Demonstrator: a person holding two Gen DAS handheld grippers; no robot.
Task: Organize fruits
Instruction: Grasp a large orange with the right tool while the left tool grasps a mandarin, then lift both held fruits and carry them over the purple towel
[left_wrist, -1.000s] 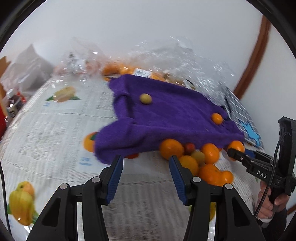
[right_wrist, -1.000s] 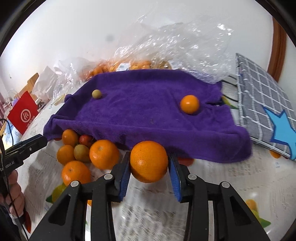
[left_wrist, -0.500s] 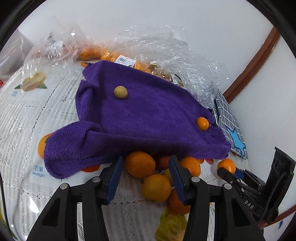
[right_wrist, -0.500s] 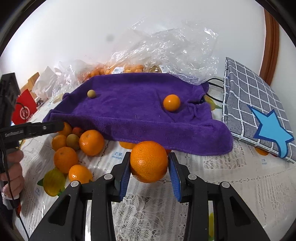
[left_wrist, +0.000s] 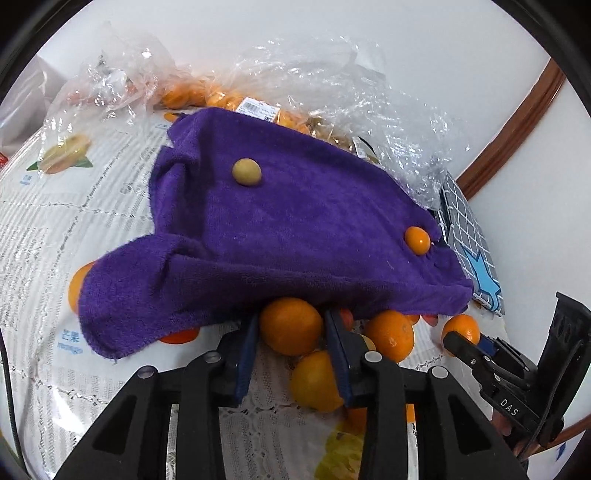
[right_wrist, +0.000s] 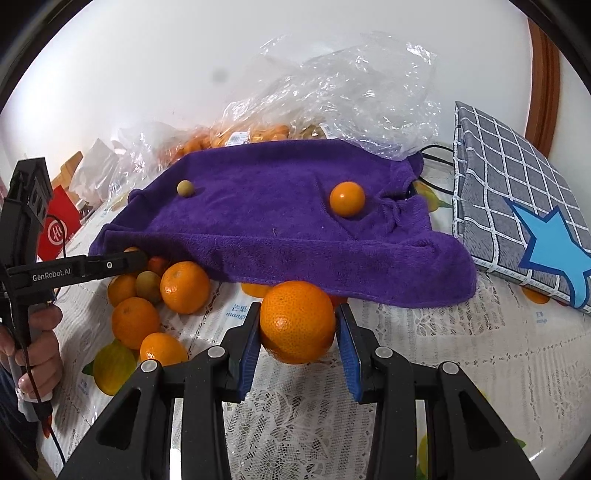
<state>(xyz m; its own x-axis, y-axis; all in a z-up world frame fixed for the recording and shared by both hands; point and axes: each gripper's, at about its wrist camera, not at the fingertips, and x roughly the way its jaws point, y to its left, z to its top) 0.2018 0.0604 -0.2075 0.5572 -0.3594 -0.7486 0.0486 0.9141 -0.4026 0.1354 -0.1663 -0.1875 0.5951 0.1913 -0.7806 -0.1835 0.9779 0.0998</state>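
Orange and dimpled, a mandarin (left_wrist: 290, 325) sits between the blue pads of my left tongs (left_wrist: 291, 345) in the left wrist view, right at the near edge of the purple towel (left_wrist: 280, 236). The pads flank it closely on both sides, but I cannot tell whether they press it or merely frame it. More oranges (left_wrist: 389, 334) crowd just right of and below it on the lace tablecloth (left_wrist: 44, 258). Far up on the towel lie a small yellowish fruit (left_wrist: 246, 171) at the left and a small glossy orange one (left_wrist: 417, 240) at the right. My right tongs (left_wrist: 452, 338) poke in from the right edge, with an orange at their tip.

From the right wrist view, my right tongs (right_wrist: 297, 332) are clamped on a large pebbly orange (right_wrist: 297, 320), both pads touching its sides, held just near of the towel's (right_wrist: 295, 229) front hem. A pile of oranges (right_wrist: 184, 286) lies to the left, where my left tongs (right_wrist: 122, 263) reach in by the towel's corner. A grey checked cushion (right_wrist: 517, 206) with a blue star rests at the right, and crumpled clear plastic bags (right_wrist: 351, 88) stand beyond the towel.
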